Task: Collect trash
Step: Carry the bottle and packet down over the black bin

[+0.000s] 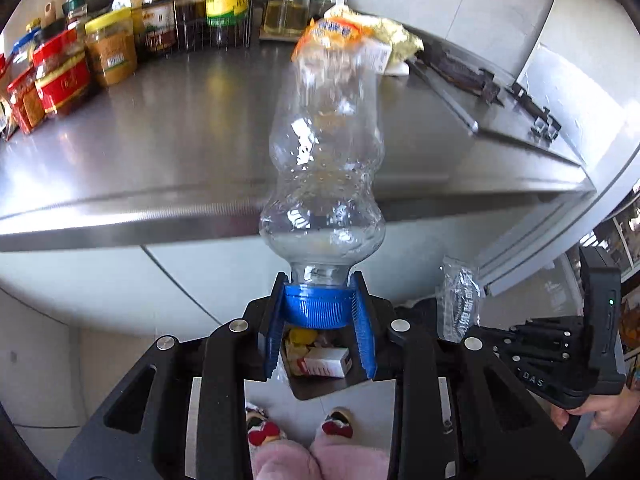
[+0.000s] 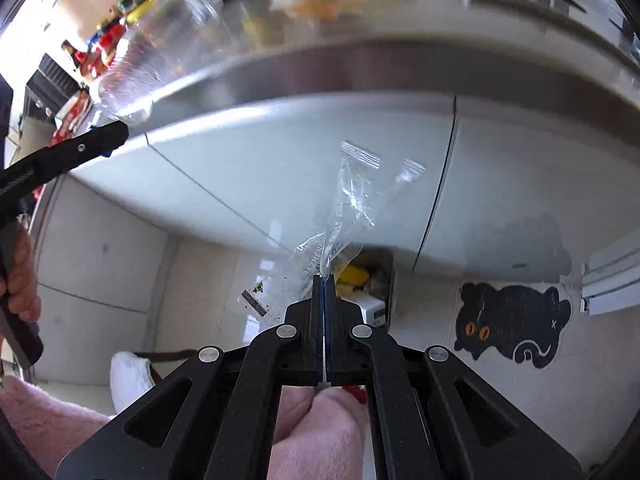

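The clear plastic bottle [image 1: 324, 168] lay with its long axis running straight away from the left wrist camera, blue cap [image 1: 316, 306] nearest the lens and its base pointing out over the steel counter [image 1: 160, 140]. It was empty, waisted in two bulges, with droplets or scuffs on the walls; the far end was blurred against an orange snack bag [image 1: 340, 36] on the counter. The left gripper [image 1: 318, 308] pinched the cap between its blue ribbed fingers [image 1: 365, 332], jaws partly closed around it, so the bottle hung in the air in front of the counter's edge and the pale cabinet doors [image 1: 224, 268].

The clear plastic wrapper [image 2: 352, 216] stood up from the right gripper [image 2: 324, 280], crumpled, its two sealed ends fanning up and apart, with faint printed lettering near the pinch. That gripper's jaws were pressed fully together on the wrapper's lower edge.

Below both tools sat a bin [image 1: 320, 388] holding a yellow scrap and a small white-and-red carton [image 1: 326, 362]. A black cat-shaped mat [image 2: 516, 324] lay on the floor to the right. Pink fuzzy slippers [image 1: 320, 460] showed at the bottom, and jars and bottles [image 1: 108, 48] crowded the counter's back left.
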